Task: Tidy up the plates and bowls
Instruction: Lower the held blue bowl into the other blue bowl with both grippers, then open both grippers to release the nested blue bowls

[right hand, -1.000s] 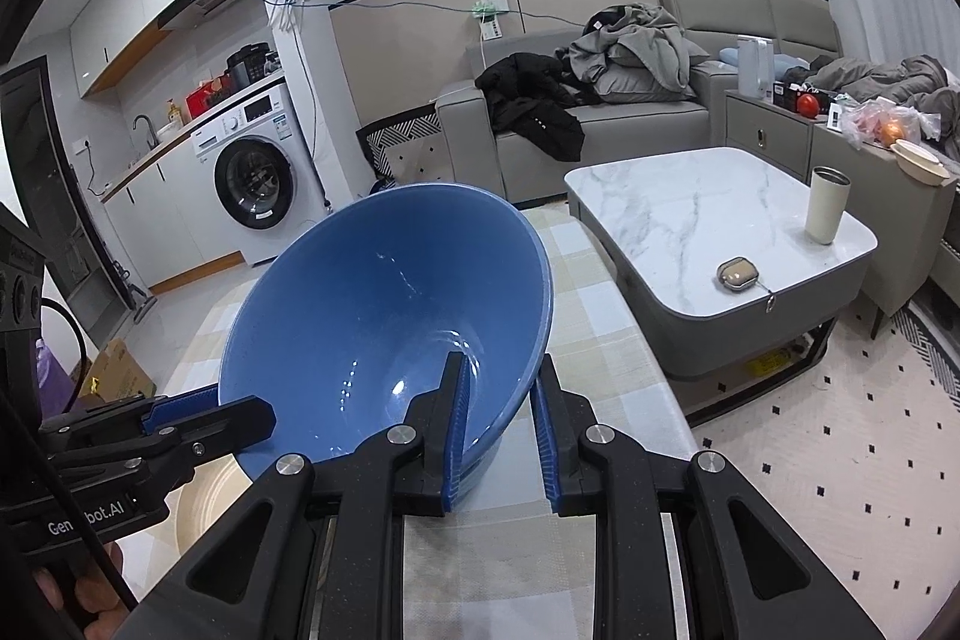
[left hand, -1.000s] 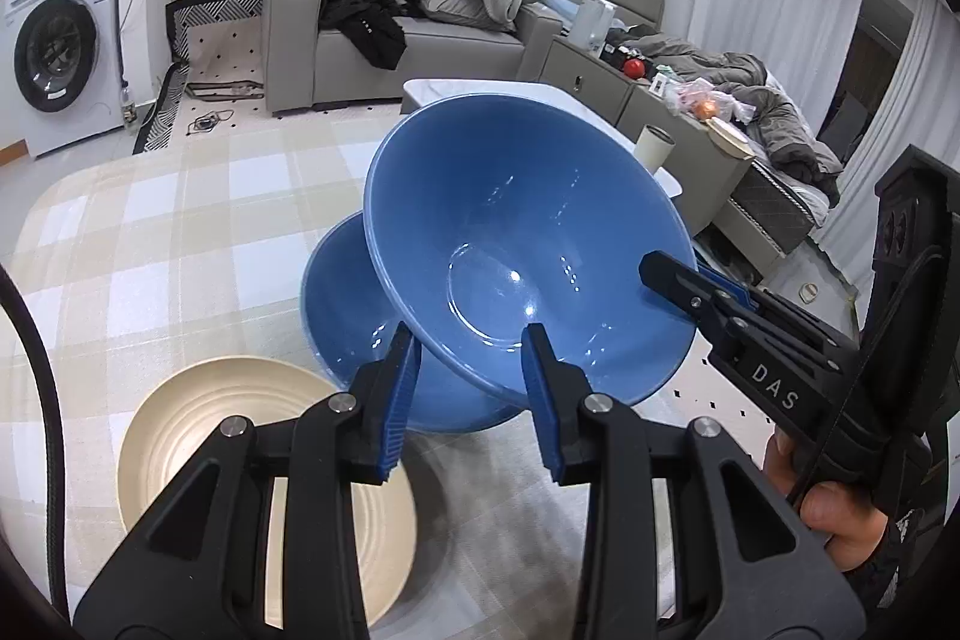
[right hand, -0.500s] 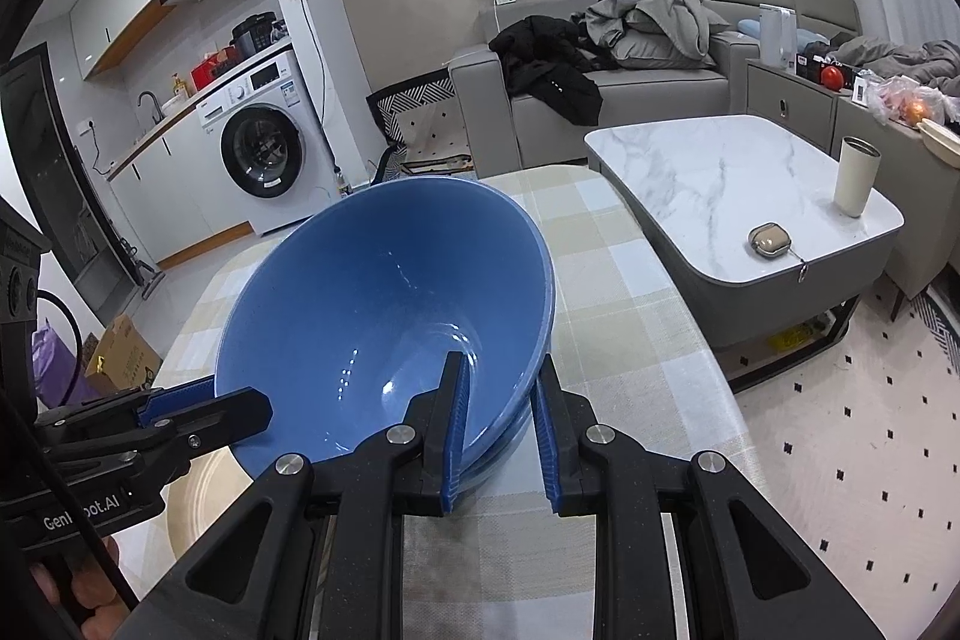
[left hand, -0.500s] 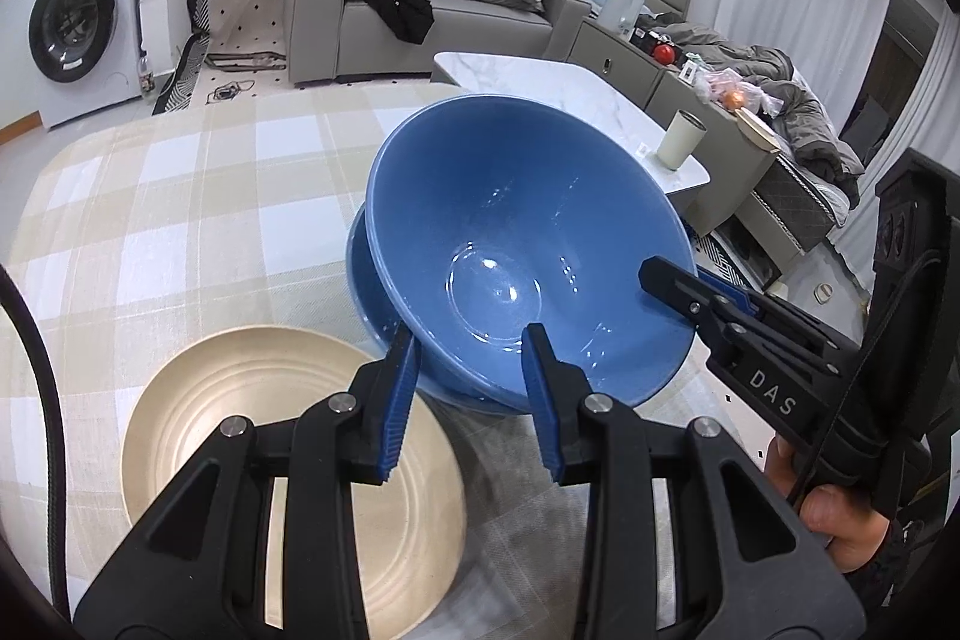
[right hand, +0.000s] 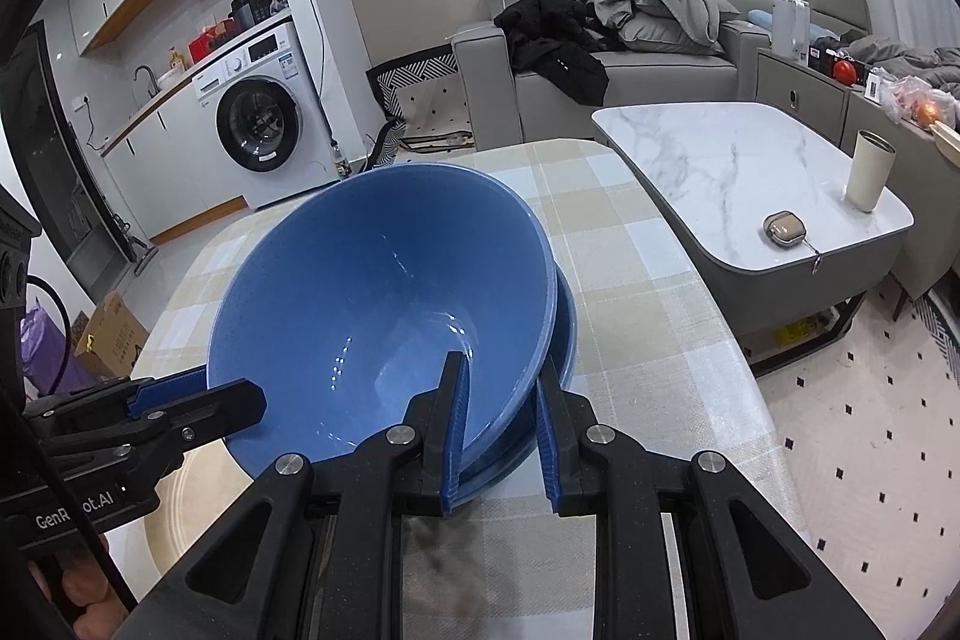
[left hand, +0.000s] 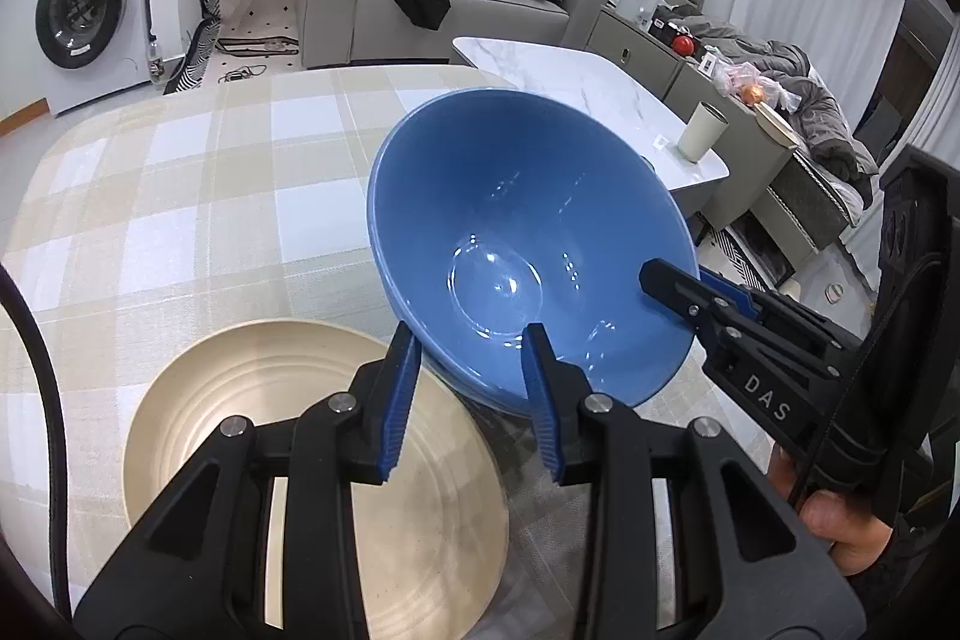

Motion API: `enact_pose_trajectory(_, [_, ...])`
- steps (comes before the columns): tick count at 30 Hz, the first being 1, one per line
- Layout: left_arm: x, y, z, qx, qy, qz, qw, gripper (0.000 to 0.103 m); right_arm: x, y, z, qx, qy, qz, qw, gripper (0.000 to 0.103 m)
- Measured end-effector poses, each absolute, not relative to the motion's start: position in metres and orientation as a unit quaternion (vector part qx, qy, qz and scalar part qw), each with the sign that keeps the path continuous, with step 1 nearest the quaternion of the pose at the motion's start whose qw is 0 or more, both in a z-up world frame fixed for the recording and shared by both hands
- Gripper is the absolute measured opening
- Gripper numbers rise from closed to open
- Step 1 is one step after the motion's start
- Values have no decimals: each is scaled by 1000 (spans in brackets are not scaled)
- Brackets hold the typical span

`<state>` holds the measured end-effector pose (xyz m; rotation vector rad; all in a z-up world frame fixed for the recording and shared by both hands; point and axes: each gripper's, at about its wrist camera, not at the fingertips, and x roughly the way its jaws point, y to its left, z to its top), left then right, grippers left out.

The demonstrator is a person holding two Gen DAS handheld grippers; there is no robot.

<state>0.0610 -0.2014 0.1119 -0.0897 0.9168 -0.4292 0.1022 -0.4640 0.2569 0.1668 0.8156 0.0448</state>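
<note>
A blue bowl (left hand: 528,232) sits nested in a second blue bowl (right hand: 564,328) on the checked tablecloth; it also shows in the right wrist view (right hand: 372,316). My right gripper (right hand: 498,436) has its jaws parted on either side of the bowls' near rim, one finger inside the top bowl. It shows from the side in the left wrist view (left hand: 684,292). My left gripper (left hand: 471,394) is open at the bowls' left edge, above a beige plate (left hand: 288,448), holding nothing.
The checked table (left hand: 180,196) ends close to a marble coffee table (right hand: 738,172) on the right, which holds a cup (right hand: 870,169) and a small case (right hand: 783,227). A sofa with clothes and a washing machine stand beyond.
The top blue bowl came down into the lower bowl and now rests nested in it. My right gripper's jaws have opened on the rim. My left gripper stayed open.
</note>
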Motion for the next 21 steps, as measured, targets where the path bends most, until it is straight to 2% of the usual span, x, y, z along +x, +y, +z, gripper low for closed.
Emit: enact_pose_trajectory(21, [77,-210,93,-12,444,-184,877,32,103,-456,252,41,392,3,919,21])
